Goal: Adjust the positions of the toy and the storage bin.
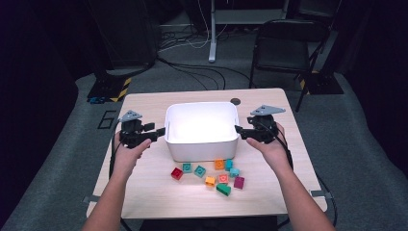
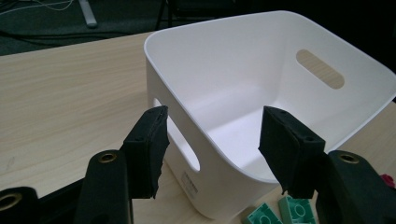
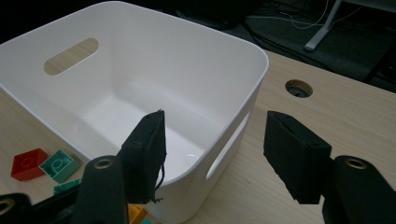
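An empty white bin (image 1: pixel 202 144) with slot handles stands mid-table. My left gripper (image 1: pixel 161 131) is open at the bin's left wall. In the left gripper view its jaws (image 2: pixel 212 135) stand either side of the rim of the bin (image 2: pixel 224 56), clear of it. My right gripper (image 1: pixel 239 130) is open at the right wall. In the right gripper view its jaws (image 3: pixel 215 140) straddle the handle side of the bin (image 3: pixel 177 60) without touching. Several small bricks lie in front of the bin, among them a red brick (image 1: pixel 177 173), a green brick (image 1: pixel 223 189) and a magenta brick (image 1: pixel 239 182).
A round cable hole (image 1: pixel 235 101) sits in the wooden table (image 1: pixel 144 103) behind the bin. Past the far edge are a black chair (image 1: pixel 284 48) and floor cables. A red brick (image 3: pixel 28 163) and a teal brick (image 3: pixel 59 164) lie by the bin's front wall.
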`<act>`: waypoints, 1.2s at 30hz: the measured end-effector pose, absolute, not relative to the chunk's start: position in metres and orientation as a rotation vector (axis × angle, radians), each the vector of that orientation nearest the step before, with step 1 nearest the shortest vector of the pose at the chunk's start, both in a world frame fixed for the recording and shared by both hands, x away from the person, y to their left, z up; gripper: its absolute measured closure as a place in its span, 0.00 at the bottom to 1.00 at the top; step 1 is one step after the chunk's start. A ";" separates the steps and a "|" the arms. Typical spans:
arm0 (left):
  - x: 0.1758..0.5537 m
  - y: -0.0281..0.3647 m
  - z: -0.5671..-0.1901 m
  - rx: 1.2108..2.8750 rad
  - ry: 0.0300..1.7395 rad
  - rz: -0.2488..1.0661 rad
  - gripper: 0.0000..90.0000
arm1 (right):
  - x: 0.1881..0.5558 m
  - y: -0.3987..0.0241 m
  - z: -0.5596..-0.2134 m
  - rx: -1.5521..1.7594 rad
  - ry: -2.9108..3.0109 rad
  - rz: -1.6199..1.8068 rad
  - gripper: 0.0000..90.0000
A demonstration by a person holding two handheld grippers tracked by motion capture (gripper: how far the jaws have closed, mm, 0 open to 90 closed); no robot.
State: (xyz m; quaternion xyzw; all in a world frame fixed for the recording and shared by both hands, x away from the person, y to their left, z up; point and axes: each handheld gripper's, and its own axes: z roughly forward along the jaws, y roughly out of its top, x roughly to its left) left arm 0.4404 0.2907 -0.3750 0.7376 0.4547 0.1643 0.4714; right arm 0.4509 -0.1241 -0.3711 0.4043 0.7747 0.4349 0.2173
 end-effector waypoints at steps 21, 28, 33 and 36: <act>0.411 0.308 -0.395 1.852 1.068 0.431 0.49 | 0.387 -0.142 -0.406 1.062 2.171 1.158 0.47; 0.416 0.309 -0.405 1.846 1.071 0.379 0.50 | 0.386 -0.156 -0.428 1.092 2.154 1.134 0.47; 0.420 0.310 -0.415 1.869 1.082 0.388 0.51 | 0.386 -0.164 -0.440 1.144 2.148 1.170 0.49; 0.421 0.311 -0.417 1.869 1.087 0.390 0.52 | 0.384 -0.164 -0.449 1.149 2.186 1.187 0.52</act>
